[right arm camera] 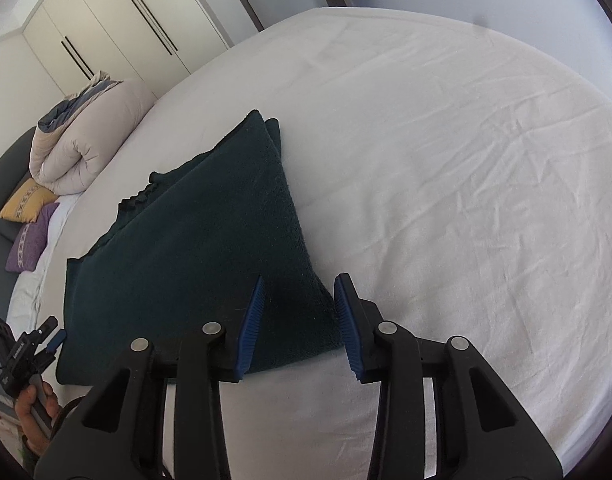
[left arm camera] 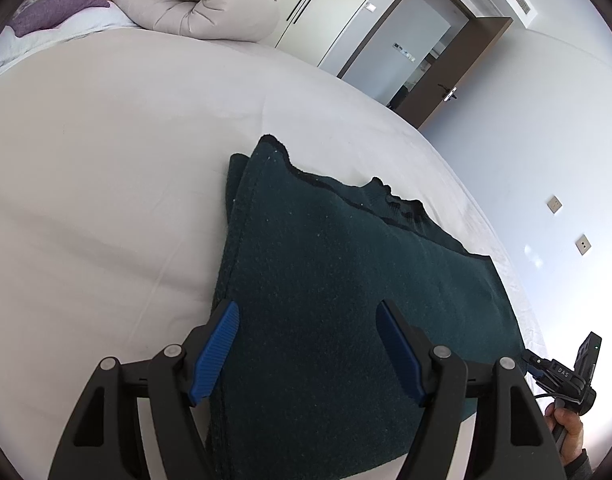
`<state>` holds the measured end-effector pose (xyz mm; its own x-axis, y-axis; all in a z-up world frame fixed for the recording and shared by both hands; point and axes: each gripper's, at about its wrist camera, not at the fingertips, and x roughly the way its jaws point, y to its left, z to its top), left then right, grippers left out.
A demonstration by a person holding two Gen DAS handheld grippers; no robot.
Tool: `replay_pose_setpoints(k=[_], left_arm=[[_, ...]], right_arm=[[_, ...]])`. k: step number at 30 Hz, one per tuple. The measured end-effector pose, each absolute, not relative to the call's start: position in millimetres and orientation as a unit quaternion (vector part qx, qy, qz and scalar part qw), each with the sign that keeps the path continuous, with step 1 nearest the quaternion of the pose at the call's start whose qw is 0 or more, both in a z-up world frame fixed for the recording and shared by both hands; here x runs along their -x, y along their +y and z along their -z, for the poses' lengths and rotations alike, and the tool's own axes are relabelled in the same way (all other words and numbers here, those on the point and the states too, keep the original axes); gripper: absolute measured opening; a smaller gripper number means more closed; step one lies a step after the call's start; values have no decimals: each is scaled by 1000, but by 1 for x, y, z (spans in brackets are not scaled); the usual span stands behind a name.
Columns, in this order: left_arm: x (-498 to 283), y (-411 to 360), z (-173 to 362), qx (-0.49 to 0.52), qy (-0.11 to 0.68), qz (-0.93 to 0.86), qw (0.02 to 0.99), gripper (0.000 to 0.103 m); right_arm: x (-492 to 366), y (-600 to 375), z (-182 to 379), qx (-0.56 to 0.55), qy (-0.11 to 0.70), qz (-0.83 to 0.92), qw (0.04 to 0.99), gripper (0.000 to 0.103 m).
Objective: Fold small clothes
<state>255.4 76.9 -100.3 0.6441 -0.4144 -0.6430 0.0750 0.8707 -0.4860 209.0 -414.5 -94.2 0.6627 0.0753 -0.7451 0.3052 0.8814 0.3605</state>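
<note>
both grippers point forward and steeply down over the bed sheet, each held by a bare hand around its handle: the left hand shows at the bottom left of the right wrist view, the right hand at the bottom right of the left wrist view.

the left gripper has its jaws wide apart above the near half of the dark green folded garment; its blue pads clamp nothing, and i cannot tell whether they brush the cloth.

the right gripper has its jaws partly apart, straddling the garment's near right corner; the cloth lies between the pads, but they do not press it.

the garment lies flat on the sheet, folded to a rough rectangle, with an uneven ribbed edge on its far side and a second layer peeking out at the far corner.

to the right of the garment the sheet is wide and wrinkled. a rolled duvet and cushions sit well apart near the head of the bed.
</note>
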Motion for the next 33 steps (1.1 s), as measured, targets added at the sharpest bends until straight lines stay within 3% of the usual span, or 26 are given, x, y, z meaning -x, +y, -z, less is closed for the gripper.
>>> replay_pose_setpoints(k=[2, 6, 8, 16, 27, 28, 31, 32, 33], left_arm=[[-256, 77, 100, 212, 399, 139, 881, 74], [-256, 77, 102, 210, 401, 138, 881, 74], [-256, 77, 102, 208, 403, 137, 881, 74], [-261, 76, 105, 205, 408, 134, 879, 73], [-261, 74, 109, 198, 415, 132, 878, 73], [-261, 75, 109, 200, 415, 132, 878, 73], [-262, 74, 109, 203, 415, 131, 877, 73], [-262, 74, 108, 202, 414, 131, 878, 73], [-261, 73, 108, 200, 413, 130, 879, 73]], right_arm=[[-215, -413, 97, -231, 409, 64, 880, 32], [-218, -412, 100, -207, 416, 77, 882, 11], [-214, -412, 97, -198, 415, 82, 884, 8], [-197, -408, 90, -188, 411, 93, 887, 6], [-192, -437, 123, -268, 408, 67, 870, 6], [-189, -441, 122, -284, 403, 61, 868, 7], [-179, -443, 109, -288, 395, 94, 867, 30], [-175, -442, 102, -284, 386, 118, 870, 47], [-171, -440, 93, -281, 369, 142, 875, 57]])
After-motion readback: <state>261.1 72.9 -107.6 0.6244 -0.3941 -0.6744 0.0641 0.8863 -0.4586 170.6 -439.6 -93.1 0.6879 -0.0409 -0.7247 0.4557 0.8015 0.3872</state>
